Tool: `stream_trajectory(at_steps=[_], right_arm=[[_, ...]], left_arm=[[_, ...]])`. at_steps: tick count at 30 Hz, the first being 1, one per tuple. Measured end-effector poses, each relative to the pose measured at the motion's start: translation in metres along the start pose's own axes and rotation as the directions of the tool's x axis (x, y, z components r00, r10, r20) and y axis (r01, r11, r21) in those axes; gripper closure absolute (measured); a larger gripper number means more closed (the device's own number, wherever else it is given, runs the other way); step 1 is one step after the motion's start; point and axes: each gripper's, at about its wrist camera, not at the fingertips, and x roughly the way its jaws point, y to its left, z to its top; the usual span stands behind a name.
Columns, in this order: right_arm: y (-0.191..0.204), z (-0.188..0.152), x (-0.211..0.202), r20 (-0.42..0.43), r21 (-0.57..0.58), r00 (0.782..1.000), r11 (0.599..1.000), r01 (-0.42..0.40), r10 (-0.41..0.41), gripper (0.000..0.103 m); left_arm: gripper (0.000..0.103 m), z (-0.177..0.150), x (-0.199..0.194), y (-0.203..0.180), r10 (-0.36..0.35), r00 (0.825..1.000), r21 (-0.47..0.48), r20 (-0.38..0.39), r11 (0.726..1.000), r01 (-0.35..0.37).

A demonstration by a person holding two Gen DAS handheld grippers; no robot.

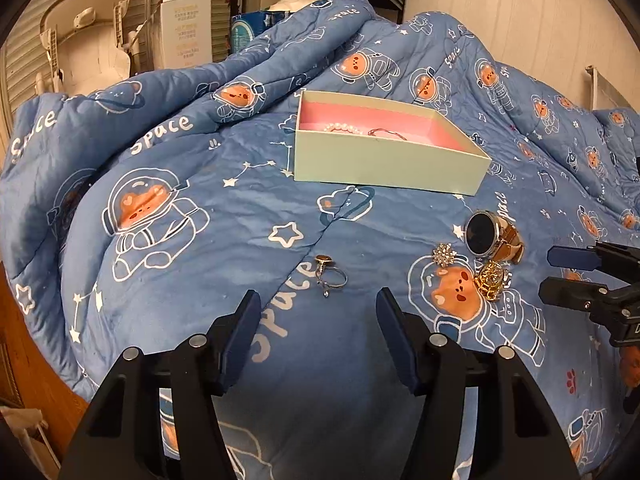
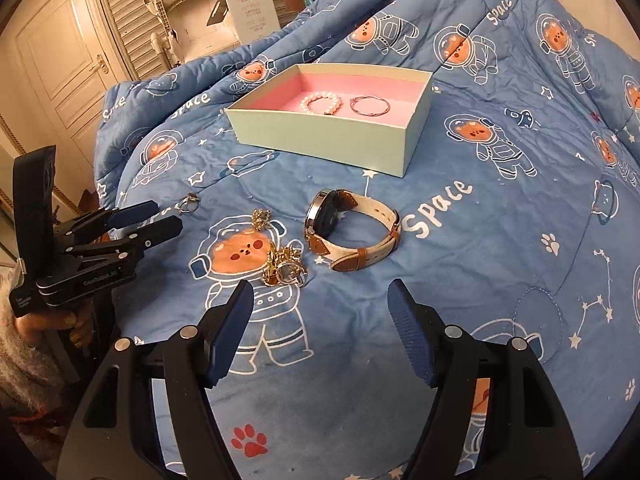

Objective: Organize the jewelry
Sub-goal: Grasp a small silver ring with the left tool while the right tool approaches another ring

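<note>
Left gripper (image 1: 318, 312): fingers spread wide, holding nothing, hovering just short of the rings.
Right gripper (image 2: 320, 304): fingers wide apart, empty, just short of the gold pieces and the watch.
Box: pale green cardboard box (image 2: 320, 136) with pink lining, on the blue astronaut-bear quilt (image 2: 480, 220).
Inside it: white pearl bracelet (image 2: 322, 103) beside a thin rose-gold bangle (image 2: 370, 106).
Loose on quilt: small silver rings (image 1: 330, 276) (one with an amber stone); round dark-faced watch with tan-and-cream strap (image 2: 352, 232); gold filigree pieces (image 2: 282, 266); snowflake-shaped crystal brooch (image 1: 444, 255).
</note>
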Motion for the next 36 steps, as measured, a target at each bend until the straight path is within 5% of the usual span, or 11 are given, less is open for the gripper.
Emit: stream_trajectory(at_steps=[10,18,29,36], right_arm=[[0.005,0.001,0.005,-0.006,-0.012,1.0,1.0,-0.02,0.02,0.037],[0.019,0.001,0.018,-0.026,-0.076,0.998,0.996,-0.056,0.054,0.056],[0.013,0.003,0.032,-0.048,-0.104,0.997,0.992,-0.067,0.062,0.078],[0.012,0.003,0.033,-0.047,-0.107,0.996,0.991,-0.075,0.07,0.082]], left_arm=[[0.066,0.006,0.02,-0.008,-0.006,1.0,0.048,-0.012,0.999,0.007],[0.084,0.004,0.019,-0.005,-0.026,1.0,0.044,-0.009,0.999,0.026],[0.084,-0.001,0.012,-0.005,-0.082,0.997,0.011,-0.008,0.997,0.082],[0.084,-0.004,0.009,-0.007,-0.114,0.993,-0.017,-0.015,0.993,0.113]])
